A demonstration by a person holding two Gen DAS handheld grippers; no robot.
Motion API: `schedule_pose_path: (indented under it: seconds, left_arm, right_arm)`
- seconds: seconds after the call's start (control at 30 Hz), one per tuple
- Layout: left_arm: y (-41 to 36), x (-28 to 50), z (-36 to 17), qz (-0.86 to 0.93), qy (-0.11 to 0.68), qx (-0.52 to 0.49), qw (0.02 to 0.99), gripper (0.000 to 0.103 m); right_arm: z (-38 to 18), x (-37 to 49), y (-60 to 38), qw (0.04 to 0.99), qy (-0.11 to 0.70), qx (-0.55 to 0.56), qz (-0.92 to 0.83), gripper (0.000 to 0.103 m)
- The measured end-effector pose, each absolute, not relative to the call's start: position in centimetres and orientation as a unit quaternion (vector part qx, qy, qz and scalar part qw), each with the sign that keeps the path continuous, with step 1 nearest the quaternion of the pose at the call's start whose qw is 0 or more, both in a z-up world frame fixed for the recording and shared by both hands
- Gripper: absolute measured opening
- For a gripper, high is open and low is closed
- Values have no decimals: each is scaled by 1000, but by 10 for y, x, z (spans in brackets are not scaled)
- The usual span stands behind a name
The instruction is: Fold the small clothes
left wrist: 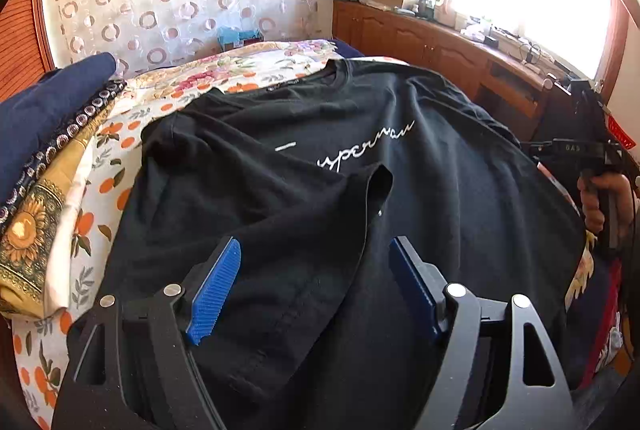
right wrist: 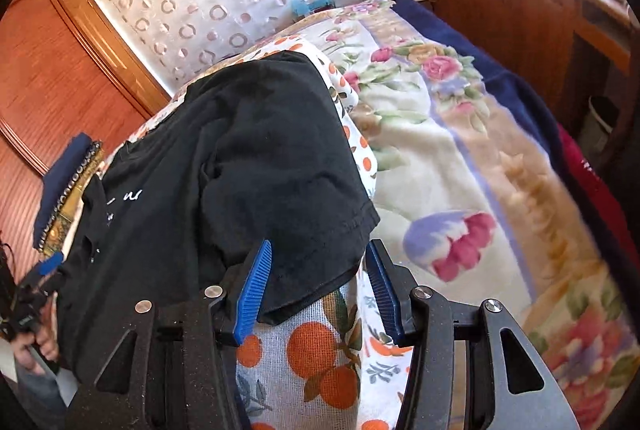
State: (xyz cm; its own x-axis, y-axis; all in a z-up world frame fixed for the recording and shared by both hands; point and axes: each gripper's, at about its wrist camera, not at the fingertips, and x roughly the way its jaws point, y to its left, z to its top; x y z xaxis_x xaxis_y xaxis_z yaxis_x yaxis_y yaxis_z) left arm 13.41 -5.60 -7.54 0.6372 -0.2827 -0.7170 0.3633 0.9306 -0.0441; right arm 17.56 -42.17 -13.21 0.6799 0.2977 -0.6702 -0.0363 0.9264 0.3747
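The black cotton T-shirt with white writing (left wrist: 400, 158) lies spread on the bed (right wrist: 460, 150). The left tool (left wrist: 316, 286) hangs apart over its folded-in sleeve. The right tool (right wrist: 320, 286), apart, straddles the other sleeve, probably to fold it.

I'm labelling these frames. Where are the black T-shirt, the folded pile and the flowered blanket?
black T-shirt (left wrist: 460, 166), left wrist view, chest.
folded pile (left wrist: 48, 134), left wrist view, navy top layer.
flowered blanket (right wrist: 452, 166), right wrist view, cream middle.

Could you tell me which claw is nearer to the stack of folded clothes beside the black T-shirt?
Left. The left claw hovers over the black T-shirt next to the stack; the right claw is at the shirt's opposite sleeve.
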Motion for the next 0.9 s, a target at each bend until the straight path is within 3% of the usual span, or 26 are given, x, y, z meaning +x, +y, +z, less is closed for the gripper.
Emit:
schedule_pose_path:
  seconds: [0.1,0.2,0.53,0.9]
  left_arm:
    - [-55,136,-83,-175,395,52,900,78]
    - [-55,140,-91,-174,404,50,897,77]
    - [-58,140,-102,-171,413,59,892,77]
    - [-57,131,-87,-172,394,53,901,77]
  right_arm:
    - [-129,174,-422,903,382,166,105,22]
    - [-123,170,-422,914,370,139,91,9]
    - [-93,158,-421,939,305,124,102,5]
    - [-42,142,-309,927,260,30,270,5]
